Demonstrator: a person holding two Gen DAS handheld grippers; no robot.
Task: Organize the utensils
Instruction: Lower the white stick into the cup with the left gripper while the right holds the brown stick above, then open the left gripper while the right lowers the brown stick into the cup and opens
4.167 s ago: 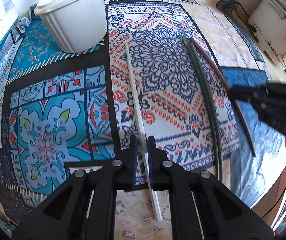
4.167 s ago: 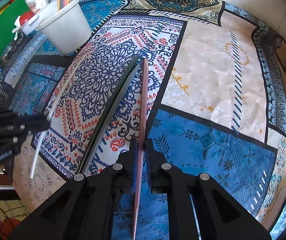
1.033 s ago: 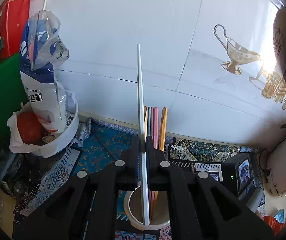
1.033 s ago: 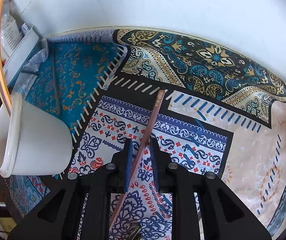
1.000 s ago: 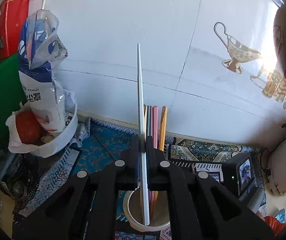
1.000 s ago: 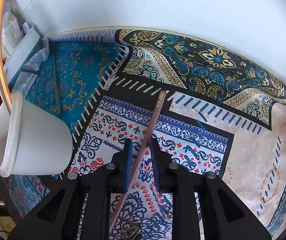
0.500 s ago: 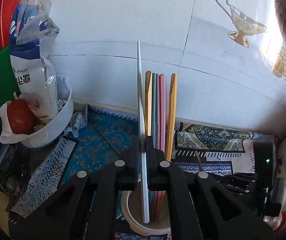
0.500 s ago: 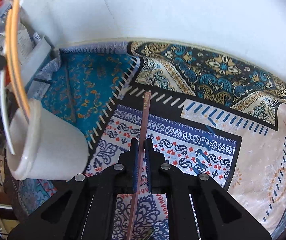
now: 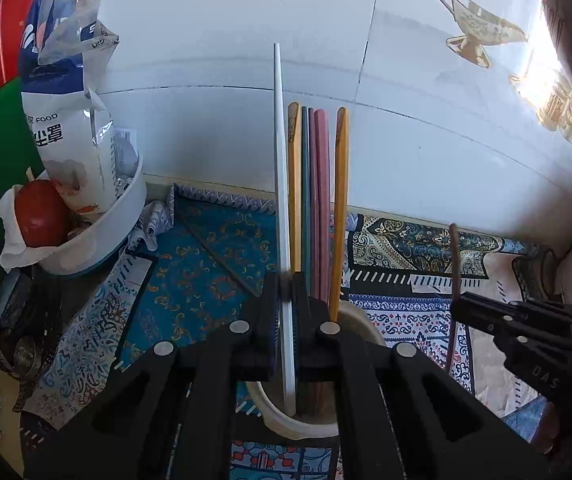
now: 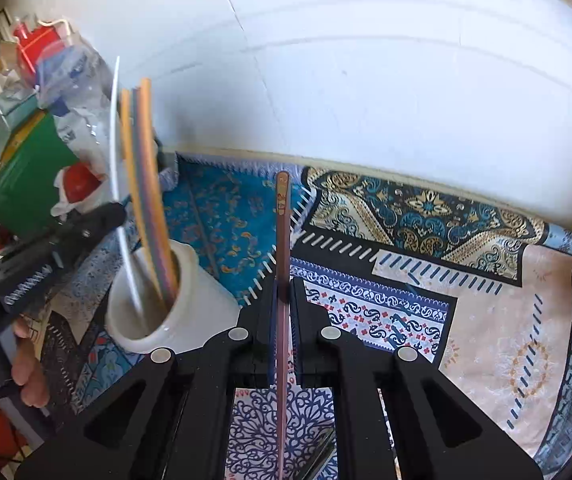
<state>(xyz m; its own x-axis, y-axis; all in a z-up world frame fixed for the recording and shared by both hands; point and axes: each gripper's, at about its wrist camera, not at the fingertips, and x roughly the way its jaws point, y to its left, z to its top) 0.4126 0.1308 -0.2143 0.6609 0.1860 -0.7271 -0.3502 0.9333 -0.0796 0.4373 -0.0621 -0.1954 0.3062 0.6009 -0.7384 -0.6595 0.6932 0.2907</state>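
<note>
left tool (image 9: 284, 300): clamped on 1 white chopstick (image 9: 280, 168) | right tool (image 10: 282, 300): clamped on 1 brown chopstick (image 10: 282, 240) | cup (image 9: 359, 320): 5 chopsticks

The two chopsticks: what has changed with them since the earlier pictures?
Both were lifted off the cloth. The left hand-held gripper carried the white chopstick over to the white cup, its tip now inside. The right hand-held gripper's jaws just closed on the brown chopstick and raised it. The coloured chopsticks stayed in the cup.
</note>
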